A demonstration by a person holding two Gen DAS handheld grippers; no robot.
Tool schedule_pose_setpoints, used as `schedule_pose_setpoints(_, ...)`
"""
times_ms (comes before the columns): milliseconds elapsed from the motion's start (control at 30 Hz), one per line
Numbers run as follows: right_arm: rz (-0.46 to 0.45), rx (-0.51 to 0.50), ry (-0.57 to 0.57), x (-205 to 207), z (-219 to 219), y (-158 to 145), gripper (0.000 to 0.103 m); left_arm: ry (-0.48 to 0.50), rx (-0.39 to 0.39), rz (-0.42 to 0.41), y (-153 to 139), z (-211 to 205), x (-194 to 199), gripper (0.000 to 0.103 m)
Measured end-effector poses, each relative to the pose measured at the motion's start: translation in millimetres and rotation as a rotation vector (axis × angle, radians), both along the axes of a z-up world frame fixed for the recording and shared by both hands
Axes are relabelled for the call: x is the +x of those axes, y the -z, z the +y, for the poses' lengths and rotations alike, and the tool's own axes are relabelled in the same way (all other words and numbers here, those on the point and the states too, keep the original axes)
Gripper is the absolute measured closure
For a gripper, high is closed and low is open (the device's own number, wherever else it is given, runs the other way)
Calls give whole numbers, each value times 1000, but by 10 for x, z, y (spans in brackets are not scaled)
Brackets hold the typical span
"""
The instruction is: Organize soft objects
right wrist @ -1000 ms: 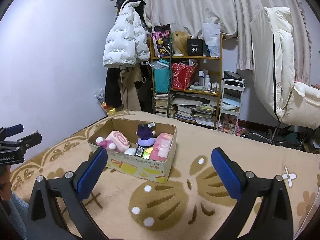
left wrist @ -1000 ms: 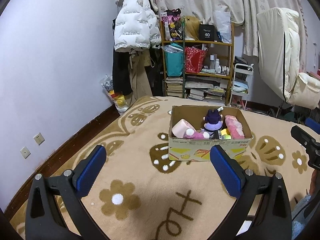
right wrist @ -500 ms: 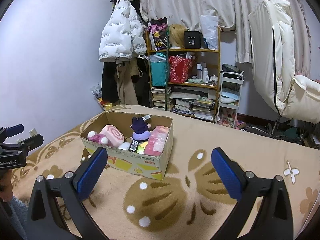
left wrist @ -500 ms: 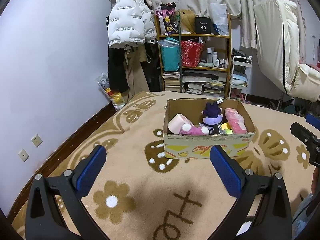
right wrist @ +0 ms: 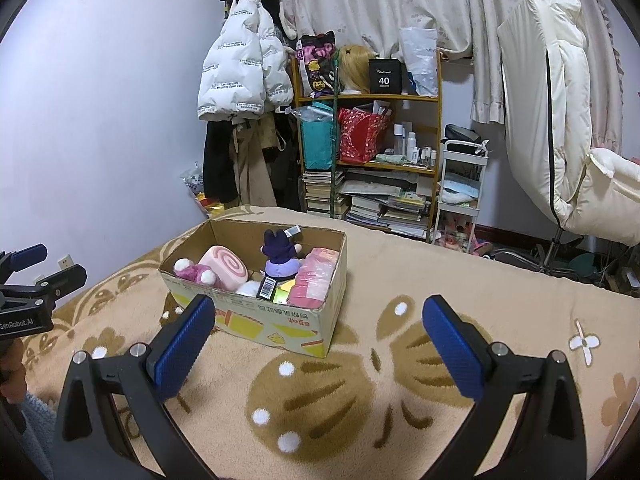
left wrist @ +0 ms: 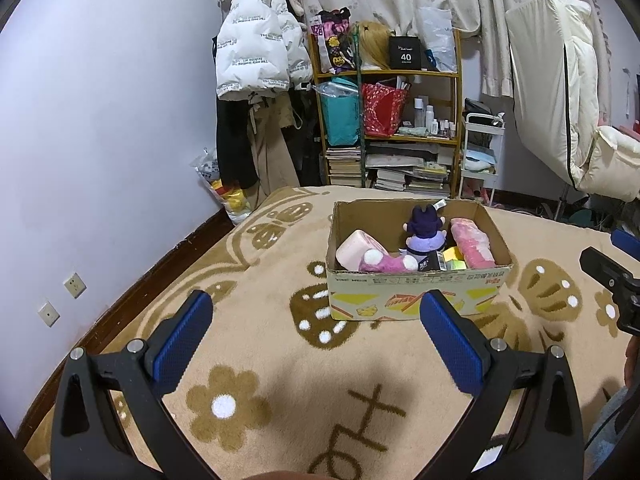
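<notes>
A cardboard box (left wrist: pixel 416 292) (right wrist: pixel 276 320) stands on the beige patterned carpet. Inside lie a pink swirl roll cushion (right wrist: pixel 224 266) (left wrist: pixel 354 250), a purple plush doll (left wrist: pixel 425 232) (right wrist: pixel 282 256), a pink fluffy toy with white paws (left wrist: pixel 380 262) (right wrist: pixel 192 272) and a pink wrapped bundle (left wrist: pixel 472 246) (right wrist: pixel 314 276). My left gripper (left wrist: pixel 318 338) is open and empty, short of the box's front. My right gripper (right wrist: pixel 320 338) is open and empty, near the box's front right corner. Each gripper shows at the edge of the other's view.
A wooden shelf (left wrist: pixel 400 128) with bags, books and bottles stands at the far wall, beside hanging coats (left wrist: pixel 260 60) and a white trolley (left wrist: pixel 480 152). A white folded mattress (left wrist: pixel 560 100) leans at the right. The purple wall (left wrist: pixel 100 140) with sockets runs along the left.
Both grippers have drawn nearer the box and tilted a little downward, so the box looms larger and lower in each view. Both stay open.
</notes>
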State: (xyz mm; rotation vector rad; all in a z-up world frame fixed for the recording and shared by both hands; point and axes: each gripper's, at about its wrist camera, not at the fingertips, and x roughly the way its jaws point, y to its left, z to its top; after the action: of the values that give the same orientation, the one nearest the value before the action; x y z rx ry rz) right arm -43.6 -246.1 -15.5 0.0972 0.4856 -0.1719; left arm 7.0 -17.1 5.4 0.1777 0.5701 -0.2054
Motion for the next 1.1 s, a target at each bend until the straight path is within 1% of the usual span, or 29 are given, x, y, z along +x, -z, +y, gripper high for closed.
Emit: schedule_pose_setpoints(1100,4,-1,-2,7,-7,6,0,-9,-4,4,-18,-1,-30,1)
